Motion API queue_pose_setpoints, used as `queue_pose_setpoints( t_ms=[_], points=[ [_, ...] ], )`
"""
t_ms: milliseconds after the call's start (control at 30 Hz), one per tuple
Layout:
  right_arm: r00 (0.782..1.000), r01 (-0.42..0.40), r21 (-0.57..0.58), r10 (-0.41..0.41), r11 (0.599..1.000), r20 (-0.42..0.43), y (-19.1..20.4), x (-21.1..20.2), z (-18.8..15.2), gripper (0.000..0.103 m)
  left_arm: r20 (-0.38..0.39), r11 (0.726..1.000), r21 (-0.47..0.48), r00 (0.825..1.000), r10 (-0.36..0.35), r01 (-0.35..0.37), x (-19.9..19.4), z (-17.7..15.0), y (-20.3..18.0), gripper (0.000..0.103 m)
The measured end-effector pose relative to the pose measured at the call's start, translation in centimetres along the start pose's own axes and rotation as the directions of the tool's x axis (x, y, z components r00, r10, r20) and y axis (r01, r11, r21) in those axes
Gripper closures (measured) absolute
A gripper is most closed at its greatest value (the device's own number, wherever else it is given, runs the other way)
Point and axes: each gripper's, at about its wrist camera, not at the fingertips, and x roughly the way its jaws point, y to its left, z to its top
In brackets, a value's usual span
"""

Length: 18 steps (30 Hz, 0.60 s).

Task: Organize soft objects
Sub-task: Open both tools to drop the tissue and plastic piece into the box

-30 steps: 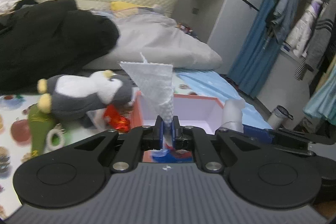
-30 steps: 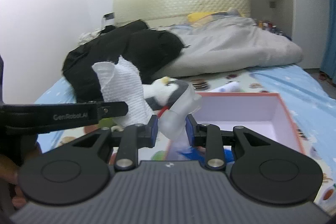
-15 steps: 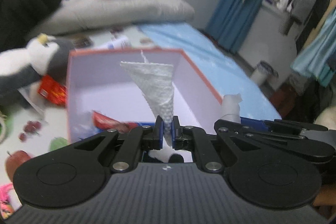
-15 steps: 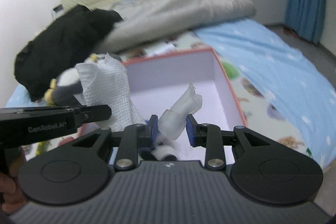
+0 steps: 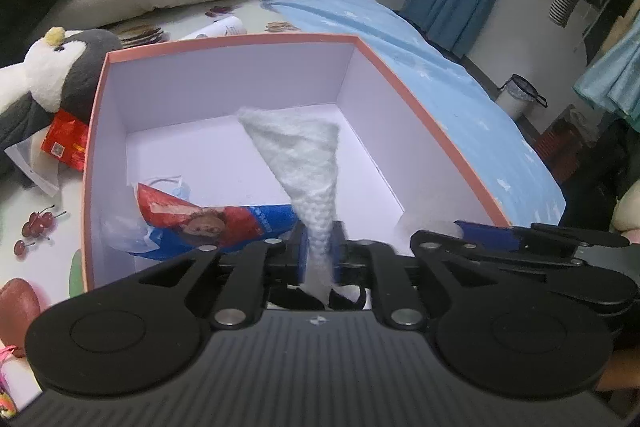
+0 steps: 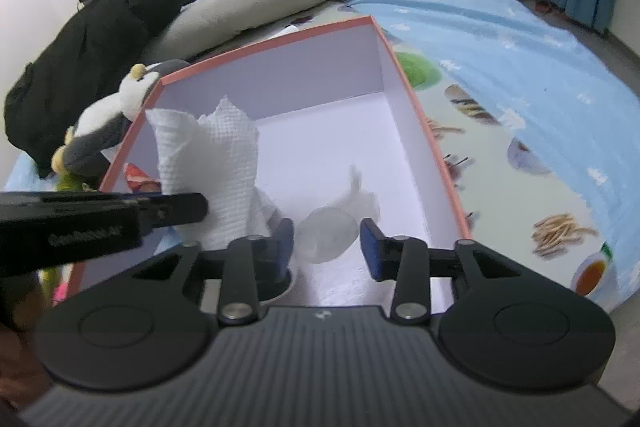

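Over the pink-rimmed box [image 5: 420, 115] on the bed: left gripper [image 5: 318, 255] jaws just opening, slack around white cloth [image 5: 304, 163]; right gripper [image 6: 326, 243] jaws just opening, clear plastic piece [image 6: 328, 233] loose between, above box floor; penguin plush [image 5: 52, 67] beside box.

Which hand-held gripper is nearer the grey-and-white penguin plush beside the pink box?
Left. The left hand-held gripper is over the box's side next to the grey-and-white penguin plush; the right hand-held gripper is further over, towards the box's opposite wall.
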Motion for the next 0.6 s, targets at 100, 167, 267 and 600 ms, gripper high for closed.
queue_pose_setpoints(
  t_ms=[100, 167, 267, 600],
  points=[
    [1.0, 0.005, -0.007, -0.004, 1.0, 0.021, 0.2, -1.1, 0.4, 0.048, 0.037, 1.0, 0.009, 0.999, 0.001, -0.001, -1.7, 0.1, 0.0, 0.063],
    [0.999, -0.002, -0.011, 0.002, 1.0, 0.047, 0.5, -2.0, 0.4, 0.045, 0.046, 1.0, 0.015, 0.999, 0.012, -0.013, -2.6, 0.3, 0.1, 0.063],
    [0.996, -0.007, -0.007, 0.007, 1.0, 0.085, 1.1, -3.7, 0.3, 0.045, 0.074, 1.0, 0.016, 0.997, 0.016, -0.017, -4.5, 0.4, 0.2, 0.063],
    [0.979, -0.037, -0.04, 0.044, 0.999, 0.197, 5.9, -10.3, -1.0, 0.045, 0.202, 0.998, 0.034, 0.978, 0.042, -0.049, -14.4, -1.6, 0.9, 0.059]
  ],
)
